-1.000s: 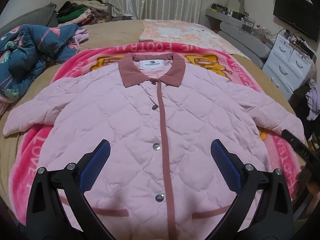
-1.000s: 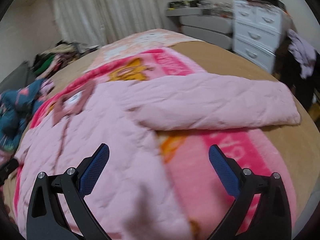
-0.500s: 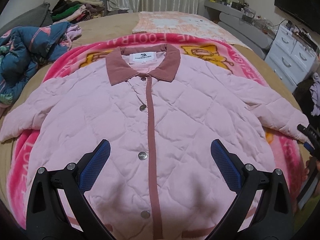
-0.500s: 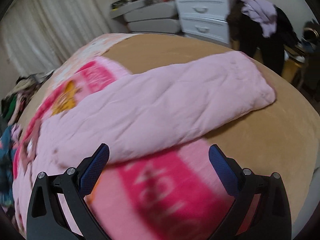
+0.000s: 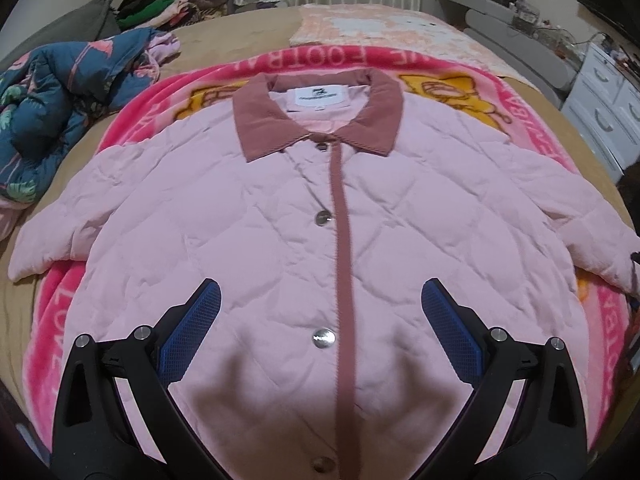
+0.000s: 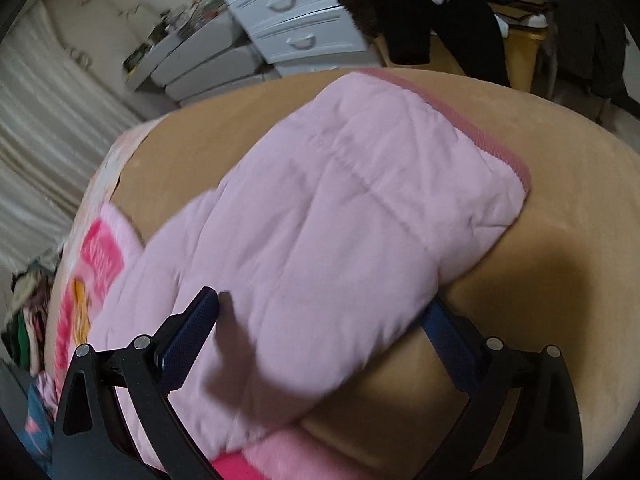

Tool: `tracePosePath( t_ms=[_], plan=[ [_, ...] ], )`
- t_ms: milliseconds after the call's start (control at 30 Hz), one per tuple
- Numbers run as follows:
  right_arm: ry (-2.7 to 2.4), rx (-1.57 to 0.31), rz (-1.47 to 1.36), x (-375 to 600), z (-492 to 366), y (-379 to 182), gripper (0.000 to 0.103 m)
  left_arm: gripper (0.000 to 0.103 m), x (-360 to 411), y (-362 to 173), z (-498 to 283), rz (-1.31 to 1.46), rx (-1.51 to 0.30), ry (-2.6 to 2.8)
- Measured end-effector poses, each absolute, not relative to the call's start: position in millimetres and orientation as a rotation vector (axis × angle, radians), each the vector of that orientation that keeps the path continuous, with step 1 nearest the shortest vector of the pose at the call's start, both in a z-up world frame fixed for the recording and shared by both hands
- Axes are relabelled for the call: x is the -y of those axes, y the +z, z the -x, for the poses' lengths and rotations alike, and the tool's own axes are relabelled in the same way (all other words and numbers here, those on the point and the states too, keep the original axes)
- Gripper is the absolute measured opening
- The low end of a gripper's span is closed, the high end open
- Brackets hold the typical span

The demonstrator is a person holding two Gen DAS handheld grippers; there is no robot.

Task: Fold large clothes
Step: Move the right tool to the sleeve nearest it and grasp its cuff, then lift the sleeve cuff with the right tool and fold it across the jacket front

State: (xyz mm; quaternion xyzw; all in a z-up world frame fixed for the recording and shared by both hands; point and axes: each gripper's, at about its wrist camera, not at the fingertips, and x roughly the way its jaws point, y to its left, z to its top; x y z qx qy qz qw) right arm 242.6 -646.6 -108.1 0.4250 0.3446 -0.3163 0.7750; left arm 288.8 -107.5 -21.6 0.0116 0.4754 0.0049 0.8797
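Observation:
A pink quilted jacket (image 5: pixel 280 216) with a dusty-rose collar (image 5: pixel 320 120) and snap buttons lies flat, front up, on a pink blanket (image 5: pixel 52 312) on the bed. My left gripper (image 5: pixel 320 316) is open and empty just above the jacket's lower front. The jacket's right sleeve (image 6: pixel 340 208) lies out over the tan bedspread, its cuff (image 6: pixel 488 148) trimmed in rose. My right gripper (image 6: pixel 324 320) is open with the sleeve between its fingers, near the cuff end. Its tip shows at the left wrist view's right edge (image 5: pixel 634 272).
A crumpled blue floral quilt (image 5: pixel 52 100) lies at the bed's left. A clothes pile (image 5: pixel 168 4) sits at the far left. White drawers (image 6: pixel 288 12) and dark hanging clothes (image 6: pixel 460 12) stand beyond the bed's right edge. The tan bedspread (image 6: pixel 560 280) surrounds the sleeve.
My right gripper has swung right and come down over the sleeve end, which now lies between its fingers. My left gripper has moved lower and closer to the jacket front.

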Motion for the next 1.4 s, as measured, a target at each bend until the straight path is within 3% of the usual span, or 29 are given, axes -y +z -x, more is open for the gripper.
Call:
tracePosePath(
  t_ms=[67, 100, 133, 167, 233, 333, 600, 833, 1100, 1400],
  plan=[
    [-0.68, -0.716, -0.941, 654.3, -244.3, -107.8, 0.094, 0.094, 102.0, -22.9, -292.9, -0.014, -0.997, 0.019],
    [-0.676, -0.703, -0.948, 656.7, -243.7, -107.5, 0.085, 0.094, 99.2, -23.0, -294.2, -0.01, -0.998, 0.021],
    [-0.679, -0.692, -0.951, 659.5, -243.0, -107.1, 0.069, 0.094, 96.6, -22.8, -295.5, -0.006, -1.0, 0.024],
    [-0.675, -0.685, -0.956, 662.1, -244.8, -106.6, 0.061, 0.094, 92.8, -22.3, -296.9, -0.001, -1.0, 0.027],
    [-0.596, -0.647, -0.965, 662.5, -249.4, -99.5, 0.028, 0.094, 86.2, -20.3, -298.9, 0.002, -1.001, 0.031],
    [-0.557, -0.61, -0.827, 648.9, -255.9, -65.2, 0.021, 0.094, 77.4, -14.0, -302.8, -0.002, -0.997, 0.036],
    [-0.363, -0.461, -0.552, 576.5, -277.9, 47.7, 0.016, 0.094, 48.9, 10.8, -309.0, 0.027, -0.953, 0.033],
    [-0.202, -0.398, -0.456, 511.6, -298.7, 114.8, 0.016, 0.094, 23.8, 37.8, -313.9, 0.06, -0.904, 0.043],
    [-0.06, -0.362, -0.358, 434.4, -321.1, 164.5, 0.015, 0.094, -6.0, 71.6, -313.4, 0.103, -0.814, 0.056],
    [0.085, -0.364, -0.264, 344.3, -333.9, 167.7, 0.015, 0.094, -30.1, 55.8, -312.9, 0.149, -0.828, 0.002]
  ],
)
